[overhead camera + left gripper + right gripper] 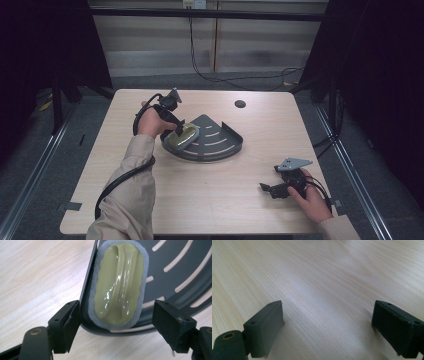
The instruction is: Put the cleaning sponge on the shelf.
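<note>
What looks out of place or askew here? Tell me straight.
Little stands out. The olive scrubber with the grey foam rim lies inside the dark slotted corner tray, tucked against its straight wall. The left gripper hangs open around it; the right gripper is open over bare table.

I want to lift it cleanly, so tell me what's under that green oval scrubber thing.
The green scrubber lies inside the dark slotted corner tray, against its straight wall. The tray floor directly beneath it is covered. The left gripper is open around its near end.
</note>
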The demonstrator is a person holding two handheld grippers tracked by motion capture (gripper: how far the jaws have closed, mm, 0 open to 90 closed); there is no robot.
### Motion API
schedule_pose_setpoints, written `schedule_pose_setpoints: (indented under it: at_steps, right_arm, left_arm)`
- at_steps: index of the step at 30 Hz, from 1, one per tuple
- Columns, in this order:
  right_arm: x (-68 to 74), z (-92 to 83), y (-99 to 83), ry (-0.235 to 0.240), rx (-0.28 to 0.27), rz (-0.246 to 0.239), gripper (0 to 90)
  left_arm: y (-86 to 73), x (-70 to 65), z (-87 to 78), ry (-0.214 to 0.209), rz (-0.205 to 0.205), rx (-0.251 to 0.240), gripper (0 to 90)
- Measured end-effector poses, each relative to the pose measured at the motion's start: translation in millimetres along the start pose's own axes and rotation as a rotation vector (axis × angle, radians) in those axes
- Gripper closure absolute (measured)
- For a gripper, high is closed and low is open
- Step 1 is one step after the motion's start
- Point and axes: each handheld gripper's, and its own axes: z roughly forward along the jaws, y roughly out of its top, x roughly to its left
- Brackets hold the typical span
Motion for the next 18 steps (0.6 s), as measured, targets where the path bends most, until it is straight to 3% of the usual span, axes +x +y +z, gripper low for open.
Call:
schedule_pose_setpoints:
  at_steps: [18]
  right_arm:
    - [0.2, 0.0, 0.0, 0.001, 0.001, 0.003, 10.0]
  left_arm:
    - [-38.0, 10.1, -14.7, -0.021, -0.007, -0.023, 22.9]
